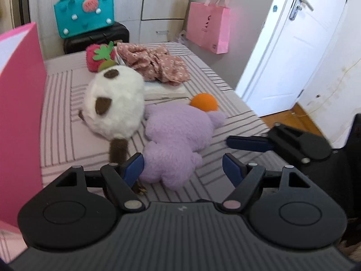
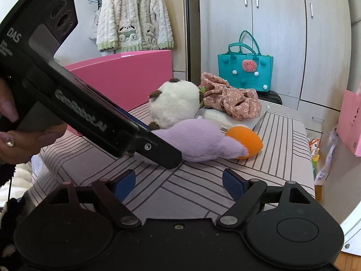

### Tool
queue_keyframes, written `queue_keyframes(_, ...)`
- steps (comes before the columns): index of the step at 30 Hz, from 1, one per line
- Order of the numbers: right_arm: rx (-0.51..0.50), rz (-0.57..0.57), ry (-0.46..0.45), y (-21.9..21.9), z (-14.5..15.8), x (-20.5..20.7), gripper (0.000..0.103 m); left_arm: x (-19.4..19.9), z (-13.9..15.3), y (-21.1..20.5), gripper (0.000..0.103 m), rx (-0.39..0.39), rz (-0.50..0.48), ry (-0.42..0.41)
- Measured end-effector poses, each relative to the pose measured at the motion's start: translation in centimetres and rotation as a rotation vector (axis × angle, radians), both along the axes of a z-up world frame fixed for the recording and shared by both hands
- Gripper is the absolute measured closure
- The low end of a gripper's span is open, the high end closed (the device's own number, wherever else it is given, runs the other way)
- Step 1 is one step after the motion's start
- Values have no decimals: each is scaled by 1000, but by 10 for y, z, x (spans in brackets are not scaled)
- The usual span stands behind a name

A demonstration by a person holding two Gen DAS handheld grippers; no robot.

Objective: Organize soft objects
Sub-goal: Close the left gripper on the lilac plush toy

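Observation:
A purple plush (image 1: pixel 176 140) with an orange beak (image 1: pixel 203 101) lies on the striped bed (image 1: pixel 225 90). A white plush with brown patches (image 1: pixel 115 103) lies beside it, a strawberry plush (image 1: pixel 99 55) and a pink floral cloth (image 1: pixel 155 64) behind. My left gripper (image 1: pixel 182 167) is open, its fingers either side of the purple plush's near end. My right gripper (image 2: pixel 179 180) is open and empty over the bed; it also shows in the left wrist view (image 1: pixel 248 143). In the right wrist view I see the purple plush (image 2: pixel 198 140), white plush (image 2: pixel 173 103) and cloth (image 2: pixel 227 99).
A pink box (image 1: pixel 20 103) stands at the bed's left. A teal tote bag (image 1: pixel 83 15) sits on a black case (image 1: pixel 97 37) behind the bed. A pink paper bag (image 1: pixel 208 27) hangs on the wall. A white door (image 1: pixel 288 52) is at right.

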State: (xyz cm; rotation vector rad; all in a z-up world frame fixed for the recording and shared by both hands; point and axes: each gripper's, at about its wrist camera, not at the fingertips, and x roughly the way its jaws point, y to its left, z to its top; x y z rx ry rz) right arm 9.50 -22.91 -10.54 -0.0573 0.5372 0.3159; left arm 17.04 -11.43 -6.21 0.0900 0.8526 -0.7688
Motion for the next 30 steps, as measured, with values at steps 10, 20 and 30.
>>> queue_keyframes(10,46,3,-15,7,3,-3,15,8,-2,0,27,-89,41,72)
queue_keyframes(20,44,-30,-9,15,-1,-2,15,6,-11,9,47,-145,11,206)
queue_keyframes(30,18,-10,-29,24,9,-18,14,-21,0,16,45,-179,-36,252)
